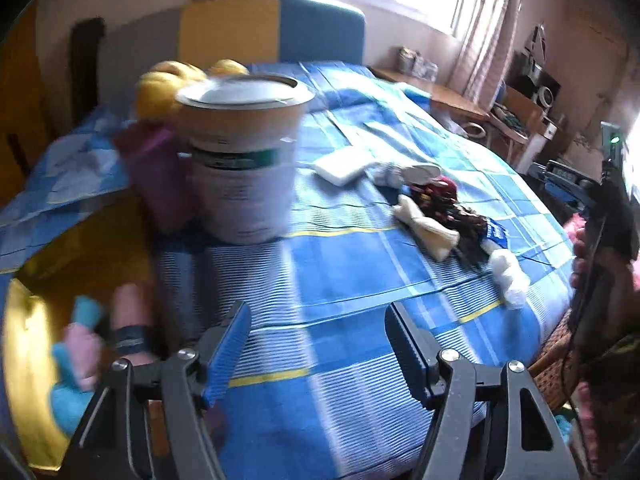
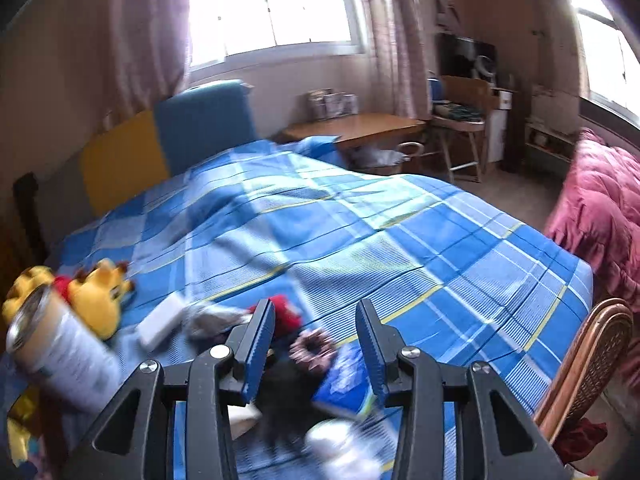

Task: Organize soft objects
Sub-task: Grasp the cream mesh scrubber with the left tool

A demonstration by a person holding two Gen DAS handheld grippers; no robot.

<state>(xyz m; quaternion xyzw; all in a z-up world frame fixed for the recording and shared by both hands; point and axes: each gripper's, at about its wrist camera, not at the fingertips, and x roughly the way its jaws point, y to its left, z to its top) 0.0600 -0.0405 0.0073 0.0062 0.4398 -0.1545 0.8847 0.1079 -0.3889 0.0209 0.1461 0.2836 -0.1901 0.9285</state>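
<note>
With both my left gripper [image 1: 318, 344] and right gripper [image 2: 316, 344] spread and empty, I'm between picks; next I'd close on the doll [image 1: 444, 204] lying right of the tin [image 1: 244, 160] on the bed [image 1: 360, 264].

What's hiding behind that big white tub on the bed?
Behind the tub sits a yellow plush toy, with something purple leaning beside it. The tub covers most of the toy's body, and the blur hides what the purple thing is.
</note>
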